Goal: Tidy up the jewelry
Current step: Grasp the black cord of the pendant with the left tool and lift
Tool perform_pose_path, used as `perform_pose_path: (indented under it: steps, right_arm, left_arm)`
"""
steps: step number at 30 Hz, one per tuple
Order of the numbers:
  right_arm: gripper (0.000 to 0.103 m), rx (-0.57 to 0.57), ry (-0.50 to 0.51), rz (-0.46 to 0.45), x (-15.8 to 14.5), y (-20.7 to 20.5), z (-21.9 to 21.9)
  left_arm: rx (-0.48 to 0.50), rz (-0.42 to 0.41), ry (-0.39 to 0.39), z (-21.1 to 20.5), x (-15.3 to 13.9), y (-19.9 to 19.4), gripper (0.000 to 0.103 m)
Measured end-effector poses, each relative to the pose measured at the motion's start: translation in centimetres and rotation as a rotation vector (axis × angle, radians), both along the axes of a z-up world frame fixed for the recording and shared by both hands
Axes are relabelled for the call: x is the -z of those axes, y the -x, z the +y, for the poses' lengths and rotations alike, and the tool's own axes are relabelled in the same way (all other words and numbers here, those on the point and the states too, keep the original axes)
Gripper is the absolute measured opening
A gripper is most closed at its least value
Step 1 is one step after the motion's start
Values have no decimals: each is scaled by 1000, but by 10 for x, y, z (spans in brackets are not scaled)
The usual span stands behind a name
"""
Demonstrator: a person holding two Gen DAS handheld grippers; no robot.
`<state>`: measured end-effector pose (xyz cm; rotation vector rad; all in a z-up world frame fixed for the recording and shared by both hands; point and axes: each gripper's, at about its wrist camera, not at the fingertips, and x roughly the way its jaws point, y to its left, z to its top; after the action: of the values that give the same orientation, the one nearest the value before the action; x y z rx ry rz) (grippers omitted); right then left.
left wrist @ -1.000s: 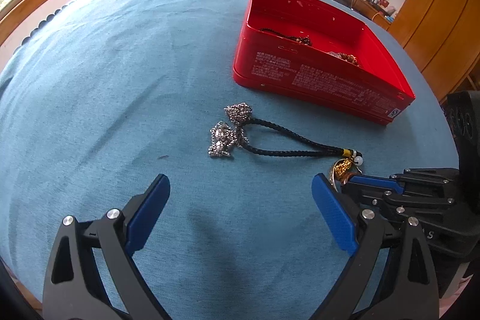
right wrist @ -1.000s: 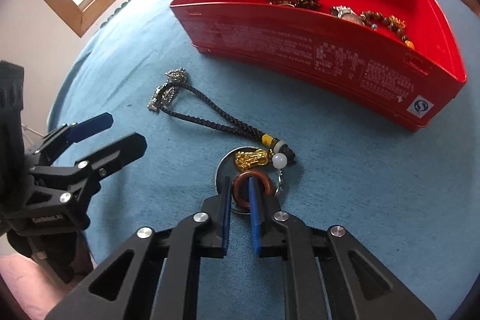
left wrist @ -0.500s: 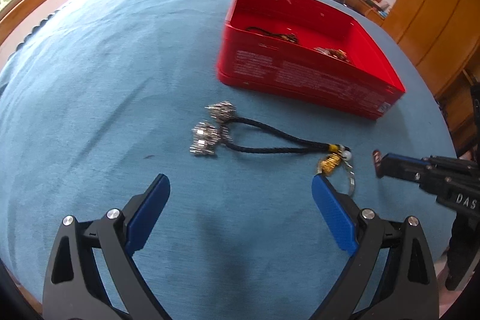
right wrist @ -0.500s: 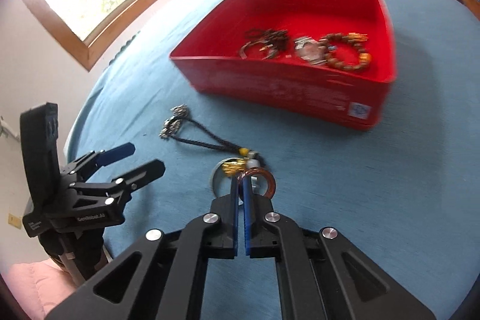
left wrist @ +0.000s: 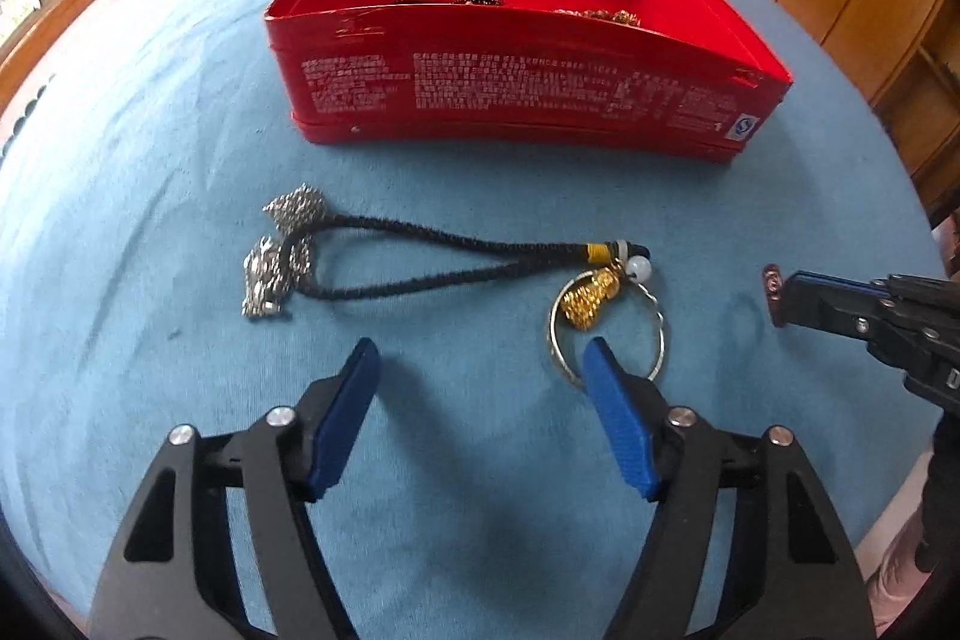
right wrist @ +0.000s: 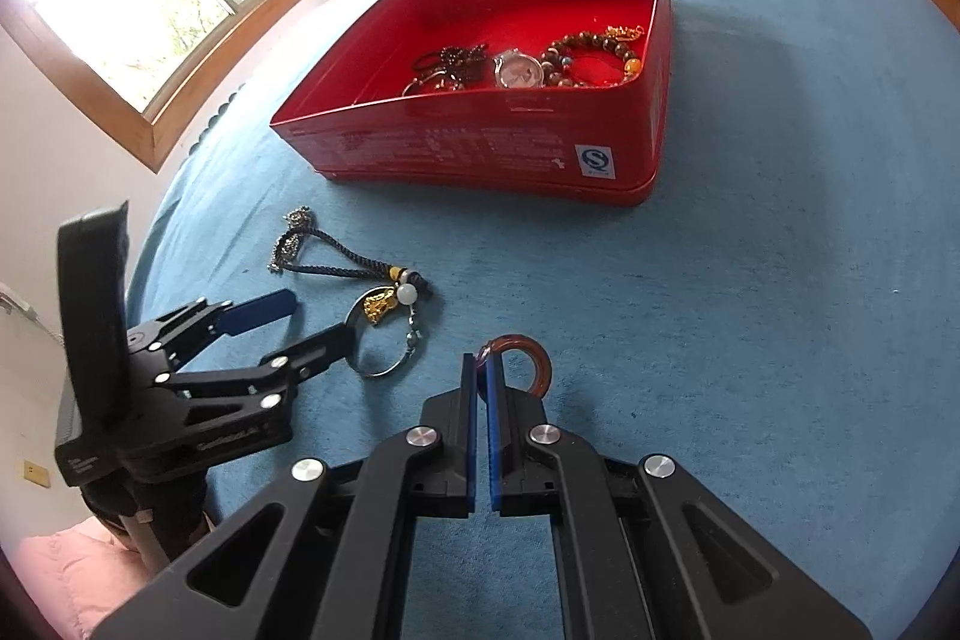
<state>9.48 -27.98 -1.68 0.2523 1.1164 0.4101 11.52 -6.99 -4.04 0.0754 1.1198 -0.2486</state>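
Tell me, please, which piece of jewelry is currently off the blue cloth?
The reddish-brown ring, pinched in the right gripper; the black cord keychain lies on the cloth, the others sit in the red tin.

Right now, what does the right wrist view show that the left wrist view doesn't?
Only the right wrist view: the watch and bead bracelet in the red tin, and the brown ring's full curve in the shut right gripper.

Only the left: the ring edge-on.

Both: the black cord keychain, the left gripper, whose jaws have just been closing on nothing.
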Motion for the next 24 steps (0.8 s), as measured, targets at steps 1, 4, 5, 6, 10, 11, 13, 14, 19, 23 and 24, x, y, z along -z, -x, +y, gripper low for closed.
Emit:
perform_pose_path:
  steps: [1,4,5,6,10,11,13,14,19,23,24]
  right_arm:
    - [2,0,-4,1,2,-1,-2]
    - [2,0,-17,6,5,-2,-5]
    - [2,0,-20,7,5,-2,-6]
    - [2,0,-22,8,6,-3,-7]
    - [2,-2,-34,15,10,-5,-9]
    - [2,-2,-36,15,11,-5,-9]
    - [2,-7,-39,15,12,-6,-9]
    - [2,-9,-38,17,13,-6,-8]
    - [2,-18,-35,42,22,-10,-2]
    - [2,-18,-33,48,23,-10,-1]
    - [2,-18,-31,47,22,-10,-1]
  left_arm:
    - [12,-3,-16,-4,1,-1,60]
    - [53,-9,-44,-11,1,-1,47]
    - [62,-8,-44,-11,1,0,44]
    - [69,-7,-41,-10,1,0,35]
    - [71,24,-4,2,-1,2,1]
    - [78,30,7,6,-2,4,1]
    - [90,32,10,11,-1,9,1]
    - [94,32,10,13,0,12,1]
    - [113,18,-3,18,3,21,1]
    - [125,31,11,20,0,20,6]
    - [124,42,28,23,-2,18,6]
